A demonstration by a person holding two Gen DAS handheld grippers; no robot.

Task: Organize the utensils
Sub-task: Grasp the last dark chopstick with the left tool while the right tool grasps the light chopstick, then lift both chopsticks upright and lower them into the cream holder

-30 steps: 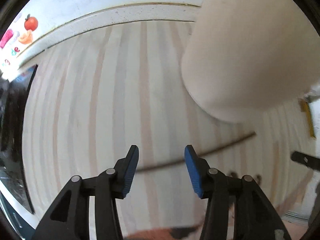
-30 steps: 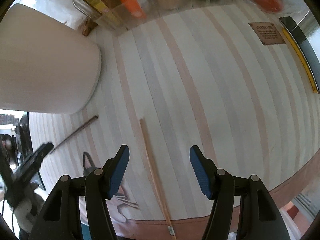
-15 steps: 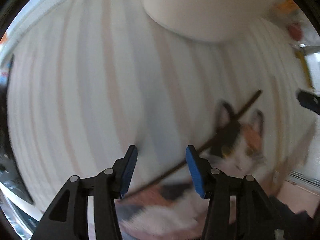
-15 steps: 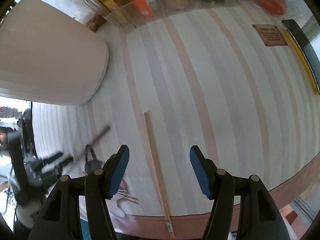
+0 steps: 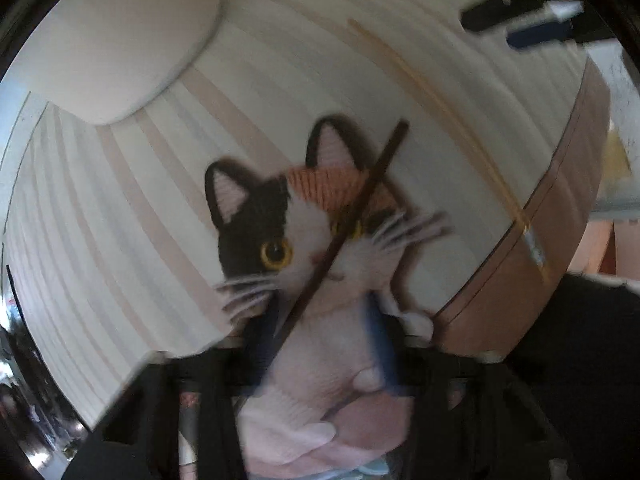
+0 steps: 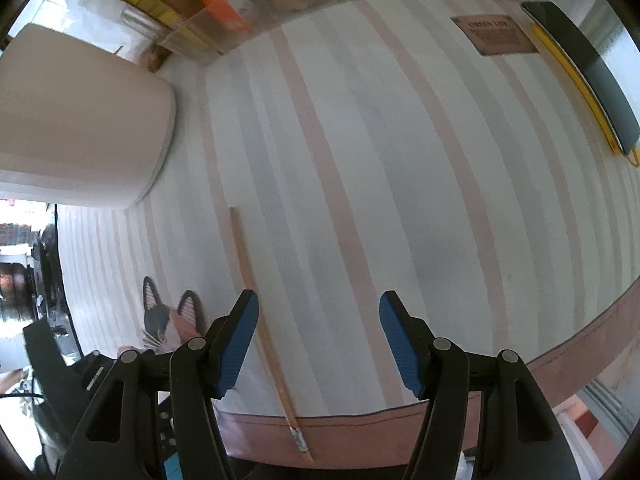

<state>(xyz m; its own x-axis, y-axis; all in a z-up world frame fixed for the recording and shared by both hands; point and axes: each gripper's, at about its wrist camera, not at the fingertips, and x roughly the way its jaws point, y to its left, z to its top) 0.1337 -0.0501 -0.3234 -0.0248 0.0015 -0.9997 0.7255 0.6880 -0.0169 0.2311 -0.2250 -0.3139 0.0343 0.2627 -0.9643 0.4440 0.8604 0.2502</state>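
The left gripper (image 5: 320, 344) is closing its blurred jaws around the dark chopstick (image 5: 352, 220), which lies slanted across the mat's (image 6: 400, 160) cat picture (image 5: 280, 240). Whether the pads grip yet is unclear. The right gripper (image 6: 318, 332) hangs wide and empty, with the light chopstick (image 6: 256, 308) just inside its left finger.
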